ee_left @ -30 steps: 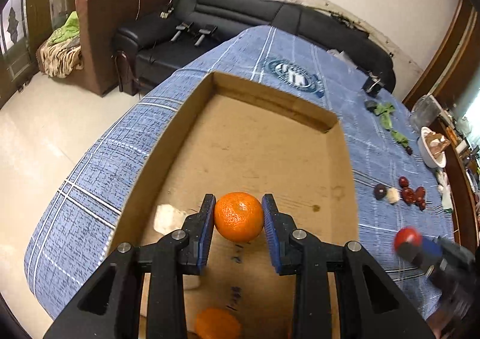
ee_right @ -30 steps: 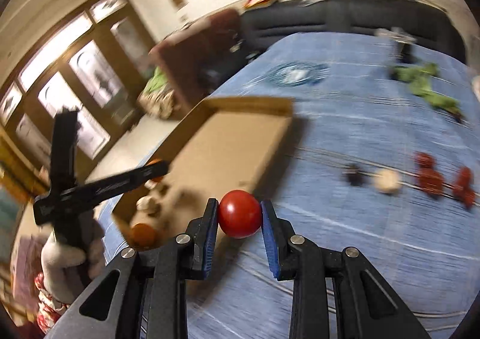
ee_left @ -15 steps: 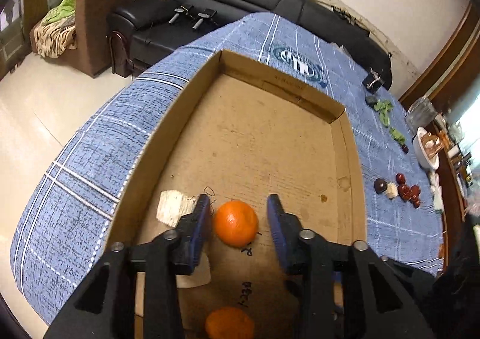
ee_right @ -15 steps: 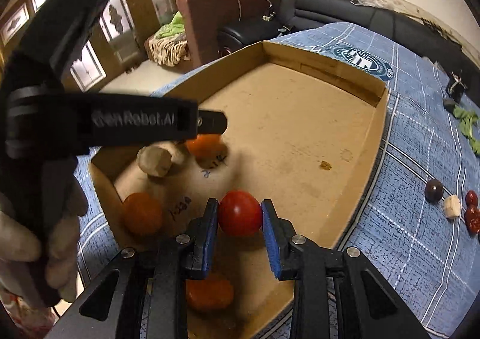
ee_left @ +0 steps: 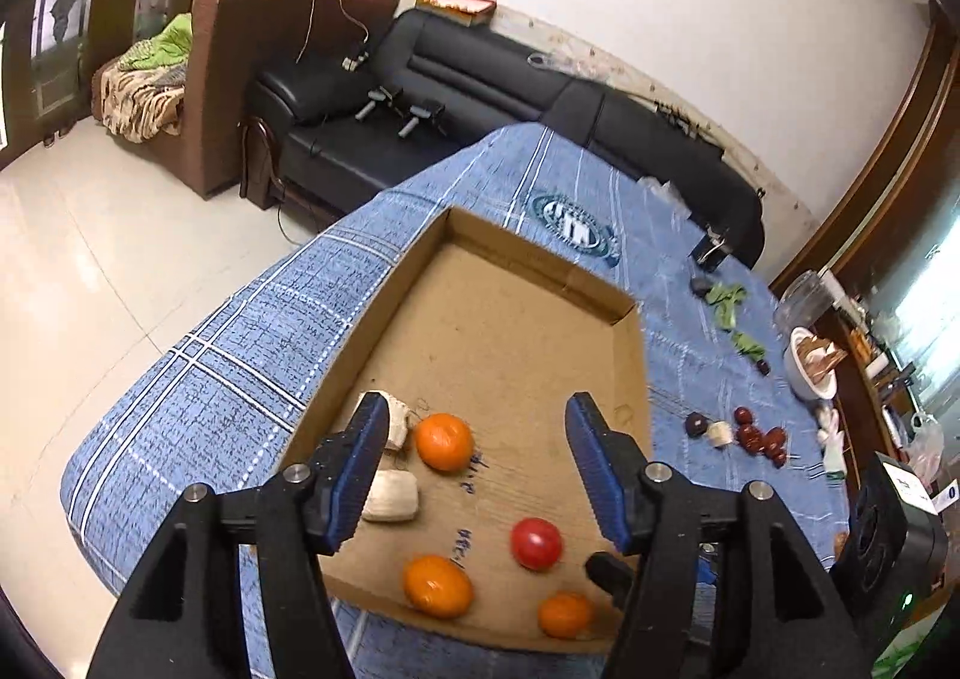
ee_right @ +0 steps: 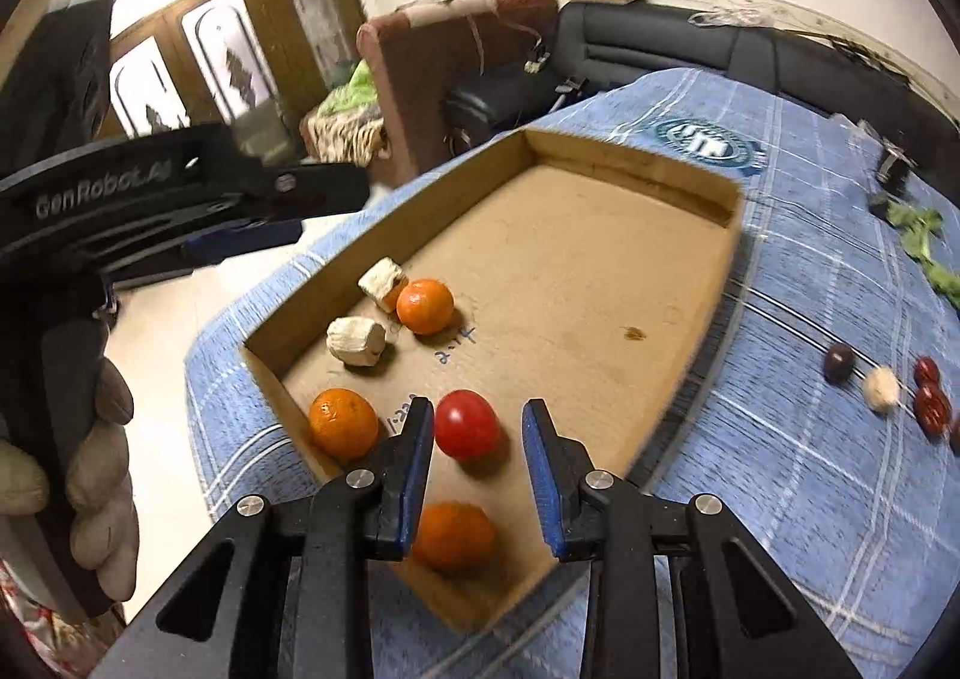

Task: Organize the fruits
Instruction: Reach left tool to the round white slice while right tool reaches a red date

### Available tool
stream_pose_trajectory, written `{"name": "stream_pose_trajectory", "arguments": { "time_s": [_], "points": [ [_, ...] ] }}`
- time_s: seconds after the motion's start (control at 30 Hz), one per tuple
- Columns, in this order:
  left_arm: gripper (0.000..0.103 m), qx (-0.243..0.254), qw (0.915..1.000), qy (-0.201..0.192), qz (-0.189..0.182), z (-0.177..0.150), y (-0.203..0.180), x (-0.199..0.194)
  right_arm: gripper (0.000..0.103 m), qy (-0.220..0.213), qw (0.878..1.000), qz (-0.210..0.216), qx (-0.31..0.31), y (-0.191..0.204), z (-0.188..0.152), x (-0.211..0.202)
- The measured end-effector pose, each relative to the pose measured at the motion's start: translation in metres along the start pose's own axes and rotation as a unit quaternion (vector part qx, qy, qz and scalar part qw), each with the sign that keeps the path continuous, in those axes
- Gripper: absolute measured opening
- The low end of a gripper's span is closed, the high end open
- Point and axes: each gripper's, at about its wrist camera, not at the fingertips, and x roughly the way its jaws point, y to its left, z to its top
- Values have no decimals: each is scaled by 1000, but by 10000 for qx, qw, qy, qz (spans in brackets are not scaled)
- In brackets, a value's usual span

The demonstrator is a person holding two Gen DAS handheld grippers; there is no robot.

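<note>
Fruit sits loose in the cardboard box (ee_left: pixel 528 319) now. The left gripper (ee_left: pixel 471 469) has just been opening: its jaws stand wide and empty, and the orange (ee_left: pixel 444 440) they clamped a second ago rests on the box floor at about ten o'clock from them, beside two pale chunks (ee_left: pixel 390 493). The right gripper (ee_right: pixel 478 475) has a red tomato (ee_right: pixel 467 424) between its jaws; the left pad is at its skin and a gap shows at the right pad, so the grip looks released. A second ago it carried that tomato over the desk (ee_right: pixel 810 469); now the tomato lies in the box. Two more oranges (ee_right: pixel 343 422) lie near the box's close wall. At three o'clock, dark red fruits (ee_right: pixel 927 400) wait on the blue cloth, likely next to collect.
</note>
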Motion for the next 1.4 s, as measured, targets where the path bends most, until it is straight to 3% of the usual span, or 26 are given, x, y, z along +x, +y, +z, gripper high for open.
{"name": "stream_pose_trajectory", "arguments": {
  "time_s": [0.3,0.73,1.07,1.4],
  "points": [
    [64,538,9979,-72,-350,-13,-53,-13,34,-350,9938,-225,1033,-64,-43,-57],
    [64,1268,9897,345,-575,-45,-130,9,34,-718,9650,-1134,2252,-191,-92,-128],
    [64,1629,9832,628,-540,-62,-164,34,34,-842,9464,-2039,2359,-274,-63,-128],
    [64,1935,9754,850,-624,-73,-192,70,33,-676,9492,-1884,2426,-308,-29,-87]
  ]
}}
